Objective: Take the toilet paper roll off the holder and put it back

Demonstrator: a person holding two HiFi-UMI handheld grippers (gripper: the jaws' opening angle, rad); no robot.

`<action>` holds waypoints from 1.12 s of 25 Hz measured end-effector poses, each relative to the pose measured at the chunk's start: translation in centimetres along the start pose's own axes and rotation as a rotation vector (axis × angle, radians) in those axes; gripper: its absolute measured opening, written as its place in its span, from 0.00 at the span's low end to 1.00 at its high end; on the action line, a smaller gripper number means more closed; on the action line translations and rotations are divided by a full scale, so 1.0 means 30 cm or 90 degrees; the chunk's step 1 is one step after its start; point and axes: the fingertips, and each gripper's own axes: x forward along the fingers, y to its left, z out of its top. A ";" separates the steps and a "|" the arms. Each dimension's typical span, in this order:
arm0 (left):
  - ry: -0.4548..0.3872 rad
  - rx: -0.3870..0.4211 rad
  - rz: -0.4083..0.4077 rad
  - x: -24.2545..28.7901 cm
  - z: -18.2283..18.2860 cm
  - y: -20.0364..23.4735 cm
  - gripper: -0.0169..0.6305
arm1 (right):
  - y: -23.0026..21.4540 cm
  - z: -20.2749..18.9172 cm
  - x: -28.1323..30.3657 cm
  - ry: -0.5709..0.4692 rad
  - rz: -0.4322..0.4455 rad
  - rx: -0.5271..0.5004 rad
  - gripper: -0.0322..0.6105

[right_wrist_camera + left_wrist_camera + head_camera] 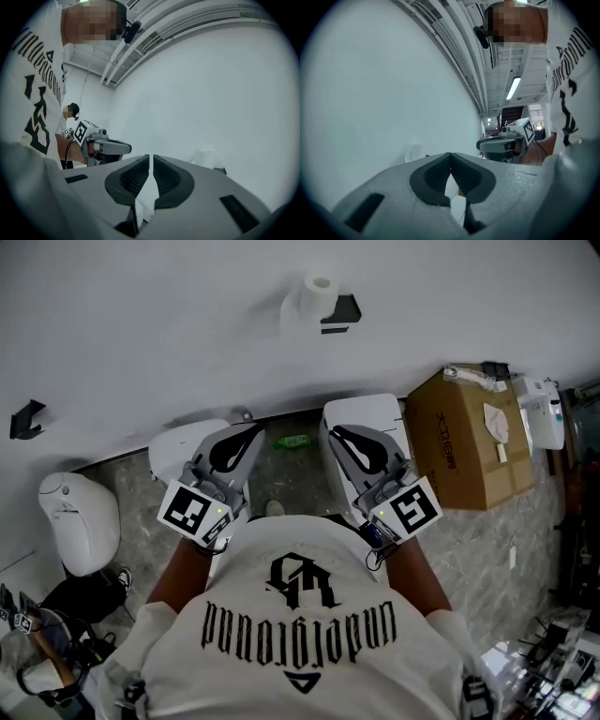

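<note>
A white toilet paper roll (319, 294) sits on a black holder (340, 312) fixed to the white wall, well ahead of both grippers. My left gripper (255, 428) and right gripper (336, 432) are held side by side close to my chest, both shut with nothing between the jaws. In the left gripper view the jaws (450, 155) meet at the tip, and the roll (414, 152) shows faintly on the wall beyond. In the right gripper view the jaws (151, 157) are closed, with the roll (206, 158) ahead to the right.
A cardboard box (473, 439) stands on the floor at right, with a white device (544, 412) beside it. A white rounded fixture (81, 517) stands at left, a black bracket (26, 417) hangs on the wall, and a green item (292, 441) lies on the floor.
</note>
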 end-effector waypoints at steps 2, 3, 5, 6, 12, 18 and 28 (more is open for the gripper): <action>0.001 0.007 0.000 -0.014 -0.007 0.040 0.05 | 0.000 0.006 0.043 0.001 -0.003 -0.001 0.07; 0.000 0.007 0.000 -0.019 -0.009 0.057 0.05 | 0.000 0.008 0.062 0.001 -0.004 -0.002 0.07; 0.000 0.003 0.001 -0.027 -0.013 0.081 0.05 | 0.006 0.007 0.090 0.003 -0.002 -0.001 0.07; 0.000 0.002 0.001 -0.031 -0.015 0.089 0.05 | 0.009 0.004 0.099 0.005 -0.001 -0.001 0.08; 0.006 0.003 0.005 -0.037 -0.038 0.130 0.05 | 0.004 -0.019 0.153 0.009 0.013 0.006 0.08; 0.011 0.009 0.018 -0.032 -0.053 0.171 0.05 | -0.015 -0.046 0.217 0.003 0.031 0.014 0.08; 0.010 0.004 0.033 0.036 -0.029 0.253 0.05 | -0.112 -0.051 0.311 -0.003 0.050 0.023 0.08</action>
